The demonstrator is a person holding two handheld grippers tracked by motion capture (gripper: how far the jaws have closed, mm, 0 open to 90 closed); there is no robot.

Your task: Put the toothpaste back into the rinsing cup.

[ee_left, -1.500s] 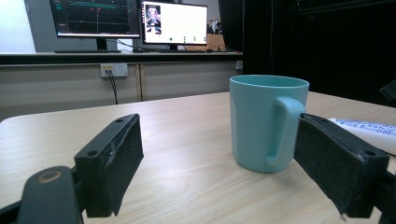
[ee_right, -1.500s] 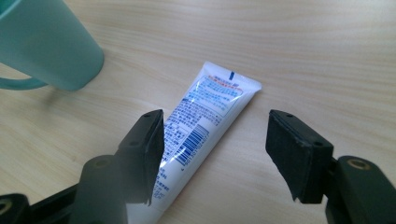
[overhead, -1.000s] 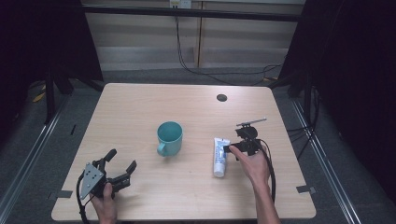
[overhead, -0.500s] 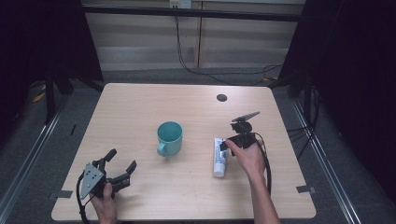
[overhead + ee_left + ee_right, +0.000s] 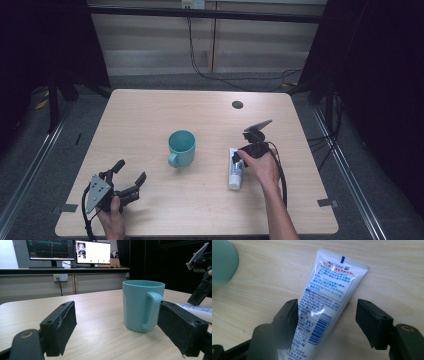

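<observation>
Right gripper view: right hand-held gripper [image 5: 327, 322] just widened to straddle the tube [image 5: 329, 302] right of the mug [image 5: 181, 147], not pinching yet; left hand-held gripper [image 5: 126, 180] idles spread.

A pale wooden table [image 5: 150, 120] stands on grey floor [image 5: 80, 100], with a round black hole [image 5: 237, 104] near its 1 o'clock corner. At 12 o'clock runs a beige wall [image 5: 150, 40] with cables [image 5: 200, 70] hanging down and a socket [image 5: 61, 277]; above it two lit monitors [image 5: 75, 250] sit on a ledge. Black curtains [image 5: 380, 75] close off 3 and 9 o'clock, and the light is dim.
</observation>
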